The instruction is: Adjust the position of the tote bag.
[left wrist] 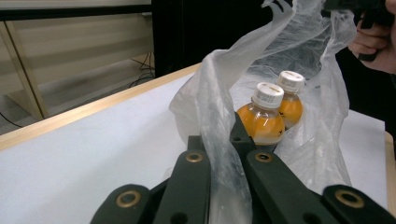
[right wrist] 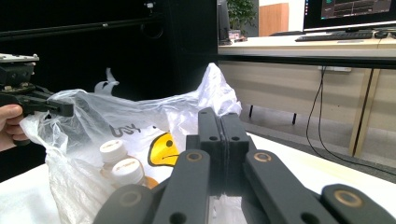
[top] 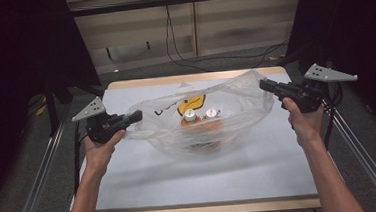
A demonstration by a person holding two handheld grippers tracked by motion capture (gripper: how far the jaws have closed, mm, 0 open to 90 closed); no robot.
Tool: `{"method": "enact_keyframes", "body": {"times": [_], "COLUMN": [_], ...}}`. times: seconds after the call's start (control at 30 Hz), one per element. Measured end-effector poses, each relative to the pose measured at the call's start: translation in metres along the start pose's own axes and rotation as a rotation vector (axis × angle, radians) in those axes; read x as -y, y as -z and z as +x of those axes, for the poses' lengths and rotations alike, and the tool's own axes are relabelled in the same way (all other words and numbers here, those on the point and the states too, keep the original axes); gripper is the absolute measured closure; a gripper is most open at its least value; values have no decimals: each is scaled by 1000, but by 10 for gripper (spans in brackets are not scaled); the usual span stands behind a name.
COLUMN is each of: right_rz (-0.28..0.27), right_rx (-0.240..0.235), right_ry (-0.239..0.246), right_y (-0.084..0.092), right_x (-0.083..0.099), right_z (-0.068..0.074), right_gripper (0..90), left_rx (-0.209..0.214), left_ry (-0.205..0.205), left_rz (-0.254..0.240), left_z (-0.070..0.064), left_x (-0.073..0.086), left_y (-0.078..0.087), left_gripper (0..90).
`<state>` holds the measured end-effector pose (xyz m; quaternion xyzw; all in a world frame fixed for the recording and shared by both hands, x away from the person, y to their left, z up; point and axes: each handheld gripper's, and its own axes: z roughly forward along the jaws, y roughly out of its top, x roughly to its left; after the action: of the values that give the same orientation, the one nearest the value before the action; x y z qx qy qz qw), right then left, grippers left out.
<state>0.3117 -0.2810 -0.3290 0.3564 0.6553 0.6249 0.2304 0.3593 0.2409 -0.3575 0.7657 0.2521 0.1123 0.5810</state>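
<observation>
Plastic is all that carries the load, so the film is what you need to watch. From the high view, you hold the clear plastic bag [top: 202, 117] stretched between your two hands over the white table [top: 191, 176]: your left gripper [top: 137, 115] has its left edge, your right gripper [top: 263, 84] its right edge, a little higher. Two orange bottles [top: 199, 119] with white caps stand in the bottom of the bag, near the table's middle, and the bag's underside seems to rest on or just above the surface. If you pull the hands farther apart, the film may tear or slide out at either pinch.

In the left gripper view, your jaws are closed down on a bunched fold of the bag [left wrist: 224, 154], with film squeezed between them and rising past the tips. The bottles [left wrist: 271, 116] stand upright just beyond, side by side. That fold is thin and slick, so a quick lift could let it slip free, dropping that side and tipping the bottles over.

In the right gripper view, your jaws stand pressed together with no gap, and film shows just below them; the high view suggests they pinch the bag's rim [right wrist: 212, 88]. The bottle caps [right wrist: 119, 161] sit low inside, beside a yellow face print [right wrist: 164, 149]. Uneven height between your hands could roll the bottles toward the lower side.
</observation>
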Motion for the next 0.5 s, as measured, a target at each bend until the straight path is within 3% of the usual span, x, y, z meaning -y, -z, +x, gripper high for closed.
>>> {"method": "enact_keyframes", "body": {"times": [0.23, 0.5], "right_rz": [36, 84], "right_rx": [18, 44], "right_ry": [-10, -21], "right_y": [-7, -13], "right_x": [14, 27], "right_z": [-7, -12], "right_gripper": [896, 896], "left_rx": [-1, -11], "left_ry": [10, 14], "left_rz": [17, 99], "left_z": [4, 11], "left_x": [7, 24], "left_y": [-7, -20], "left_gripper": [897, 897]}}
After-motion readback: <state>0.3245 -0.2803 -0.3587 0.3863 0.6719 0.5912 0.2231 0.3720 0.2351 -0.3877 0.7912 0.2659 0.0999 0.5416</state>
